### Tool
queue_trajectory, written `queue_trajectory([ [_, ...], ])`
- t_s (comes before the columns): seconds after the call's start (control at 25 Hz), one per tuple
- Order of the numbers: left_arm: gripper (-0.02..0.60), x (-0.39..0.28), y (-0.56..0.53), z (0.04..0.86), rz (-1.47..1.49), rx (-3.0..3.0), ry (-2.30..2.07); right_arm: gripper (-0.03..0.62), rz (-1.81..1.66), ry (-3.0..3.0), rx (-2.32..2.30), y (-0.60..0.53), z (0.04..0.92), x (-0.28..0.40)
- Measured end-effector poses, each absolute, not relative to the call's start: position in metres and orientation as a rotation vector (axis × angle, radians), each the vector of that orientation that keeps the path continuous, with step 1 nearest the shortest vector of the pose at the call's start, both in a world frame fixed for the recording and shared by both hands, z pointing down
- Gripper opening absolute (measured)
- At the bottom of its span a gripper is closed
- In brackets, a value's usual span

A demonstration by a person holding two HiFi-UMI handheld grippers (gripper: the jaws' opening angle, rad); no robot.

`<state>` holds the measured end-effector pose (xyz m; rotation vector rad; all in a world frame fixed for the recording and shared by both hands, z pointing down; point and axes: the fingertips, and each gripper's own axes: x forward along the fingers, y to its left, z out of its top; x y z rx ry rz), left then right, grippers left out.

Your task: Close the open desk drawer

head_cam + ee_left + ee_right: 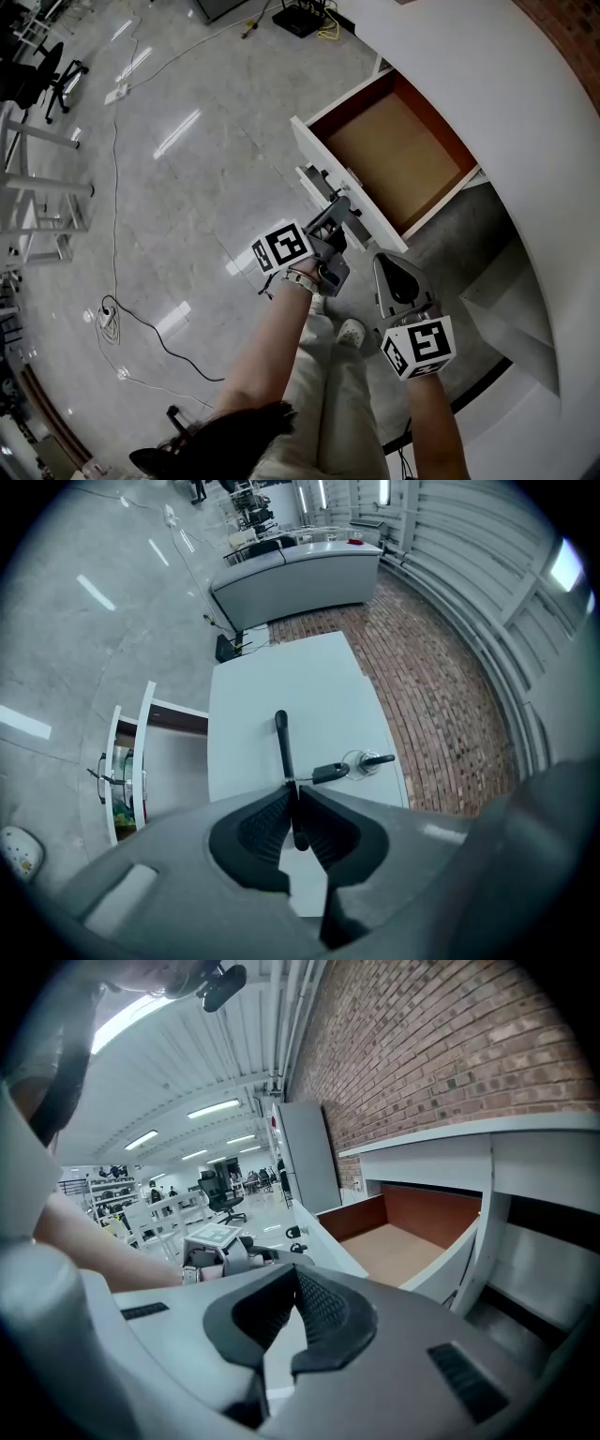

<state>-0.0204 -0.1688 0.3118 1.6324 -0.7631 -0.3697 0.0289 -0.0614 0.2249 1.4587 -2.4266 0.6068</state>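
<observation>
The open drawer [394,155] juts out of the white desk [525,122], showing its bare brown bottom [403,1251]. My left gripper [339,208] is at the white drawer front [314,150]. In the left gripper view, this gripper [295,794] is shut on the black bar handle [280,738], beside a key [330,772] in the lock. My right gripper [379,257] hovers just right of the left one, near the front's close end. In its own view its jaws [296,1274] meet at the tips with nothing between them.
Below the drawer is a lower desk shelf [511,309]. A brick wall [422,1044] backs the desk. On the grey floor lie cables [141,319]; an office chair [47,75] and white racks [37,197] stand at the left. The person's legs and shoe [352,330] are under the grippers.
</observation>
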Motion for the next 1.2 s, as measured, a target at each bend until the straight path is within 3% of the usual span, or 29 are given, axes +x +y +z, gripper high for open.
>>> queue_trajectory([
  [1.2, 0.031, 0.033, -0.212, 0.307, -0.333, 1.622, -0.664, 0.012, 0.687, -2.342, 1.591, -0.091, 0.249, 0.058],
])
